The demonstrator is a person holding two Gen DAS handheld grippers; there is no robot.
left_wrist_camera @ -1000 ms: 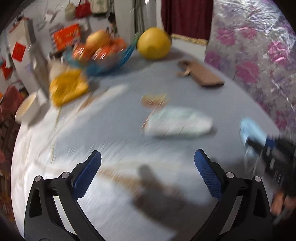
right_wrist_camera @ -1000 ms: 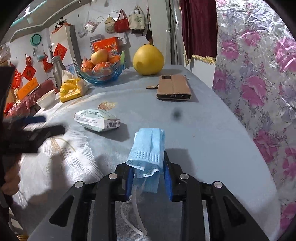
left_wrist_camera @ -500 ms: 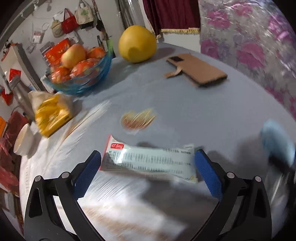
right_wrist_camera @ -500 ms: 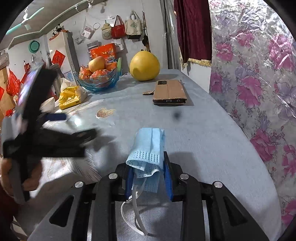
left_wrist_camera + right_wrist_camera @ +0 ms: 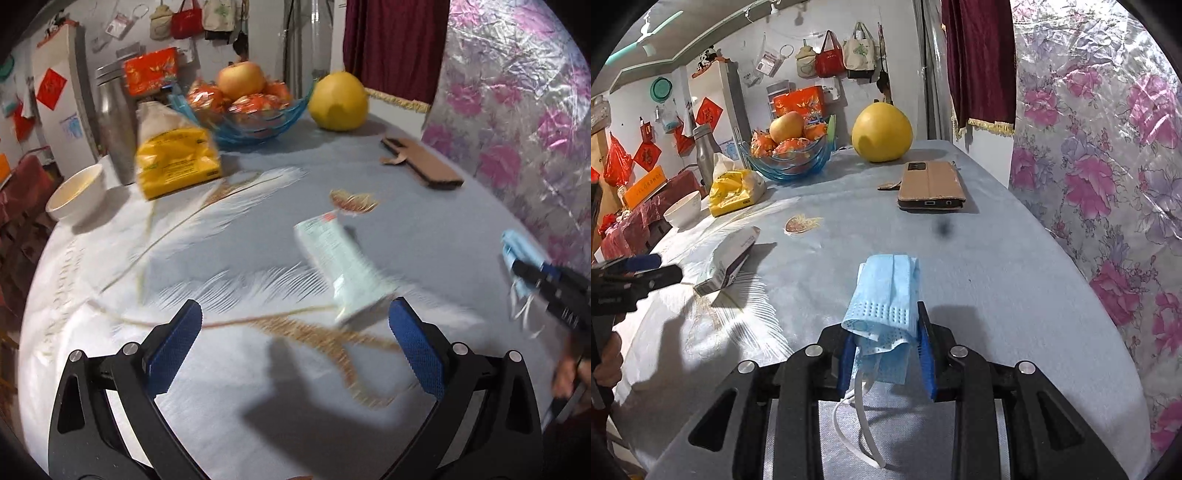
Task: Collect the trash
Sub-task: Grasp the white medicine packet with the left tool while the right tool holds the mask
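Right gripper [image 5: 886,354] clamped on blue face mask [image 5: 886,291]. Left gripper [image 5: 293,332] jaws wide, empty; white packet [image 5: 341,266] at its 1 o'clock.

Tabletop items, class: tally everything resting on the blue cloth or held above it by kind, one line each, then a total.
Face mask: 1
Packets, pale wrapper and yellow bag: 2
Fruit bowl: 1
Pomelo: 1
Phone in brown case: 1
White bowl: 1
Steel flask: 1
Total: 8
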